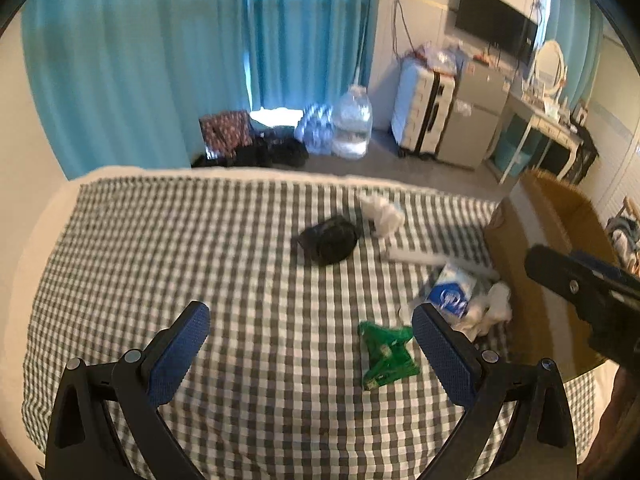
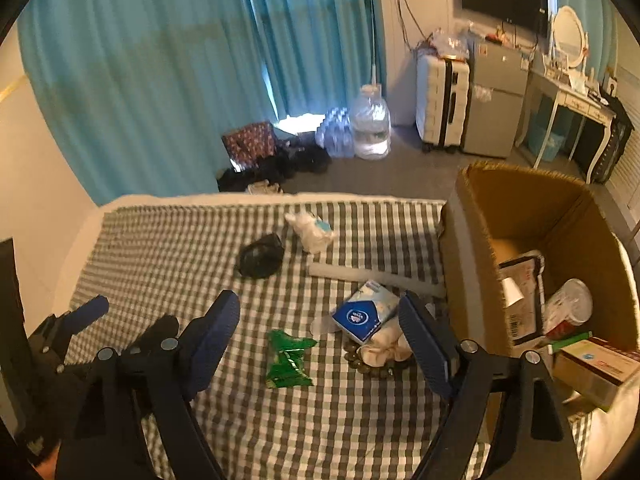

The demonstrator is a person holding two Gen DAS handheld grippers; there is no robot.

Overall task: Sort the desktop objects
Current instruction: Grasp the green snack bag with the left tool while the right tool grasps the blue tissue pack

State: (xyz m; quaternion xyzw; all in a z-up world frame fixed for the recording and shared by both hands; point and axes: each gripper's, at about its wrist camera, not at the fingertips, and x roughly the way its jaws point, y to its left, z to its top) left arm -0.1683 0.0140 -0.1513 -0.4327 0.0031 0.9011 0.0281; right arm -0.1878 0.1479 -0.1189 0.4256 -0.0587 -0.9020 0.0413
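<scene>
A cardboard box [image 2: 472,248] stands open at the right edge of a table spread with a grey-and-white checked cloth [image 2: 160,248], and it seems to serve as the collecting bin: inside already lie a clear plastic cup [image 2: 570,304], a flat packet with a barcode [image 2: 520,300], a small white paper cup [image 2: 512,290] and a carton [image 2: 596,364] nearest the camera. The things not yet sorted are still on the cloth, most of them close to the box, likely so each needs only a short carry. A crumpled green wrapper [image 2: 290,360] lies near the middle, just beside a blue-and-white tissue pack [image 2: 366,314] that rests on a pale soft bundle [image 2: 386,346] ringed by a string of dark beads [image 2: 360,362]; a long white strip [image 2: 360,274] lies behind them, and farther back a round black object [image 2: 260,260] and a white crumpled bag [image 2: 310,230] sit near each other. The right hand-held gripper [image 2: 320,328] hovers above the cloth with its blue-padded jaws spread wide and nothing between them, framing the wrapper and tissue pack, so one of these looks like the next pick. The left hand-held gripper [image 1: 310,332] is likewise agape and empty, held low over the near side of the cloth. The tissue pack carries a round white logo on blue, but its lettering is too small to read; the barcode label and the carton's print are also illegible
</scene>
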